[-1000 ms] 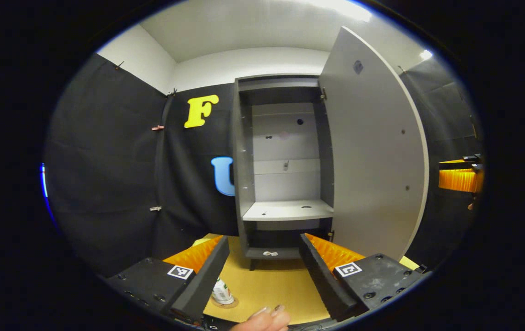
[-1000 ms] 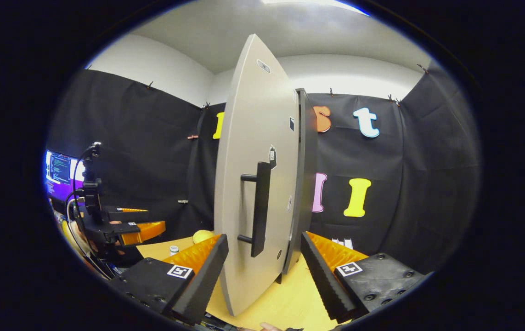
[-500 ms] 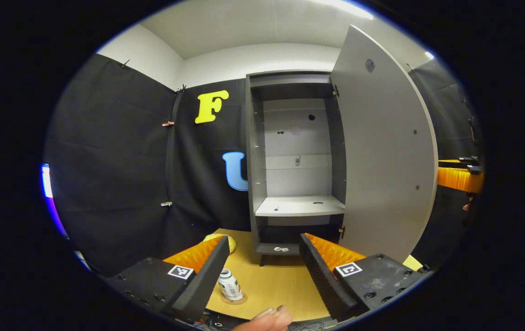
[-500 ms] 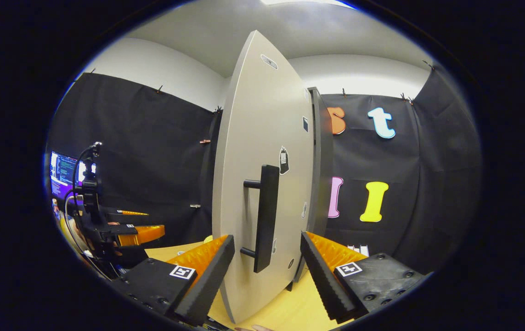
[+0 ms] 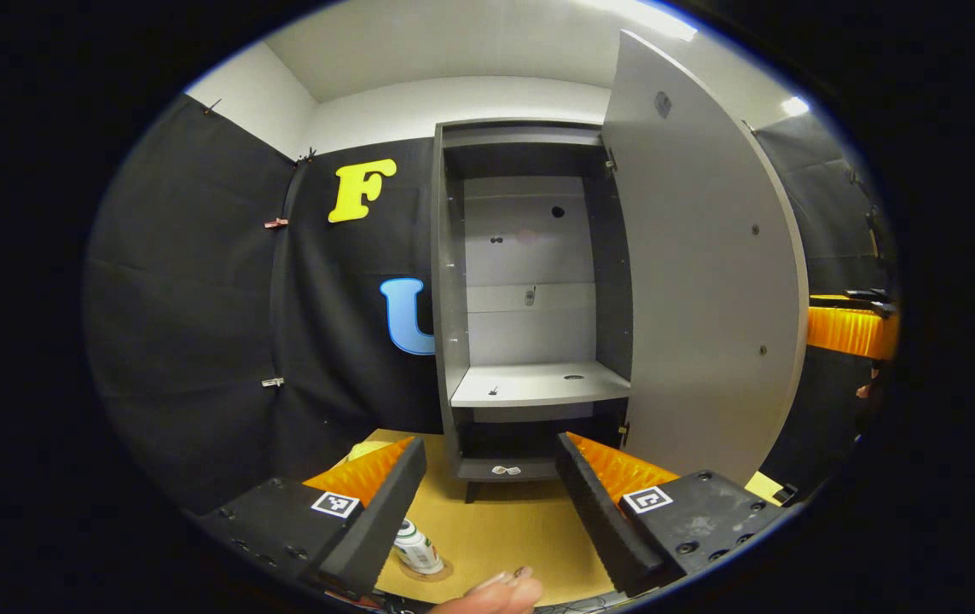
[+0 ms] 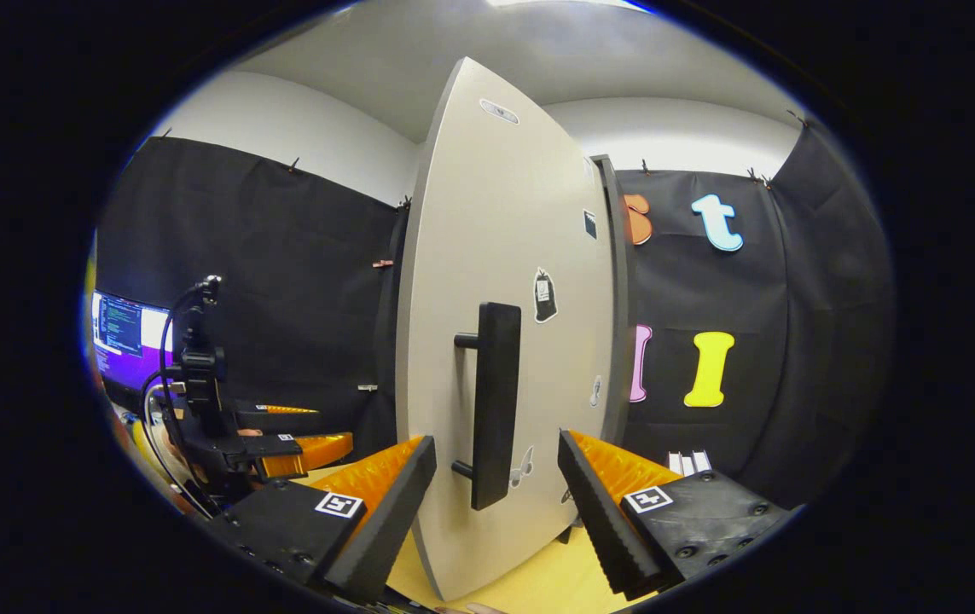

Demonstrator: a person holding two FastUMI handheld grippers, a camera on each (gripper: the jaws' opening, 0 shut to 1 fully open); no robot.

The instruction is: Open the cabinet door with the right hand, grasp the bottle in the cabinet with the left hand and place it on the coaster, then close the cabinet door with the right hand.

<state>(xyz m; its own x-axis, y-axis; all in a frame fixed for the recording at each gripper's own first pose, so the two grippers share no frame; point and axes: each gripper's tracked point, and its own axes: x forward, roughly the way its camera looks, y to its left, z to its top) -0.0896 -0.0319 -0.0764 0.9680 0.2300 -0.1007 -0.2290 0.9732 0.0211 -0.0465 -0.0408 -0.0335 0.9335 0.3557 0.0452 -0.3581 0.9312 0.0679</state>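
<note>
One bottle, bottom centre of left gripper view, standing on the coaster; its left side is cut off by the left gripper finger, coaster mostly hidden under it. Left gripper jaws wide, nothing between, aimed at the cabinet. Fingertips of a hand poke in at bottom edge. One door open, right of frame, one shelf bare. Right gripper jaws wide, straddling the handle at centre of right gripper view; contact with it hard to tell. Left gripper also visible lower left there.
</note>
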